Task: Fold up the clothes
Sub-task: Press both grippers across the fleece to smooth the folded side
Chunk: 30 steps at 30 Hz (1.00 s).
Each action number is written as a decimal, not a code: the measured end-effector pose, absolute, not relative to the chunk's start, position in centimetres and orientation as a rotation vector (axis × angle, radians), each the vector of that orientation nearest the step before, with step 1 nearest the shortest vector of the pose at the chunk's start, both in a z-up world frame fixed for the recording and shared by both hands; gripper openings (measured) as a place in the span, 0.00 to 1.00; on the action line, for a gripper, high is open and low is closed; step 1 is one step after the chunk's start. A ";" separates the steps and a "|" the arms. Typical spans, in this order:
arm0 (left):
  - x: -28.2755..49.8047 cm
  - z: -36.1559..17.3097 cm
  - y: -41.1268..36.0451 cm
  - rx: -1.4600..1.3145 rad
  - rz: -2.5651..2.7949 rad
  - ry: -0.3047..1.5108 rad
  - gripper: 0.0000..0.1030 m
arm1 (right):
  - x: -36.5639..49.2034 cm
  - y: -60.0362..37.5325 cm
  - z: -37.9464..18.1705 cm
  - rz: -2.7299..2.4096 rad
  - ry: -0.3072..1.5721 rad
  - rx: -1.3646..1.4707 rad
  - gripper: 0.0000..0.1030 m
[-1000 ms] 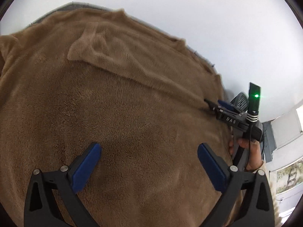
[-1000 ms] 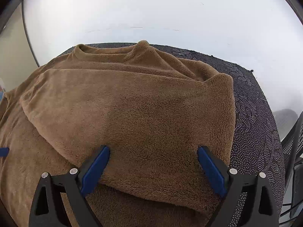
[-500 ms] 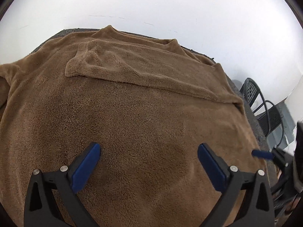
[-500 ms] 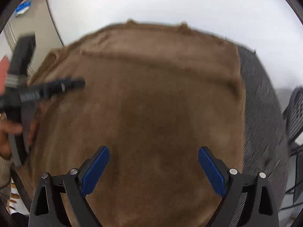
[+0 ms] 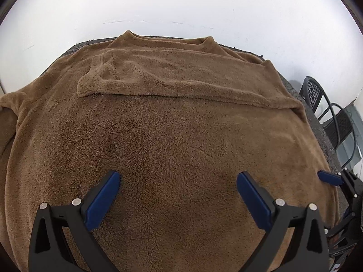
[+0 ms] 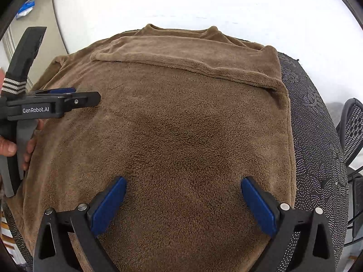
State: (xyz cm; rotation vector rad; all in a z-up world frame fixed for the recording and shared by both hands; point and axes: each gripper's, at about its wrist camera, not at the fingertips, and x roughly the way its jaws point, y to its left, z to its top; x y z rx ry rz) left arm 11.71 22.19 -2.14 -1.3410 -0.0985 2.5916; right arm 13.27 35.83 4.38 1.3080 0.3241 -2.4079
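Left hand-held gripper (image 5: 178, 195): blue pads spread wide, nothing between them, hovering over the near body of the garment. Right hand-held gripper (image 6: 183, 200): jaws spread near their widest, empty, above the near right part of the cloth.

Brown fleece sweater (image 5: 172, 136): lay flat on the dark dotted desk (image 6: 317, 136), covering most of it. Near hem ran under both tools; the right side edge lay straight, with a bare strip of desk beside it. The left side spilled toward the desk's left rim.

Folded sleeve (image 5: 181, 83): lay across the chest as a band, its cuff end toward the left, its fold at the right shoulder. Collar (image 6: 179, 30): at the far edge, just short of the desk's far rim.

A hand (image 6: 13, 145) gripped the left tool's handle at the left border of the right view. Black mesh chairs (image 5: 326, 111): beyond the desk's right side. White wall (image 5: 181, 4): behind, well apart.

Change from a second before: the right tool, then close over the folded sleeve at the right shoulder, had drawn back to the near hem.
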 end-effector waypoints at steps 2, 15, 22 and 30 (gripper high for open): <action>11.8 -2.1 22.2 -1.341 2.592 -0.098 0.99 | 13.3 35.9 4.4 -2.410 0.322 1.307 0.99; 12.0 -2.0 21.3 -1.303 2.571 -0.198 0.99 | 13.4 35.9 4.5 -2.414 0.321 1.306 0.99; 12.1 -1.9 20.8 -1.285 2.559 -0.246 0.99 | 13.5 35.9 4.5 -2.414 0.322 1.307 0.99; 12.1 -1.9 20.2 -1.261 2.540 -0.312 0.99 | 13.5 35.8 4.4 -2.415 0.321 1.307 0.99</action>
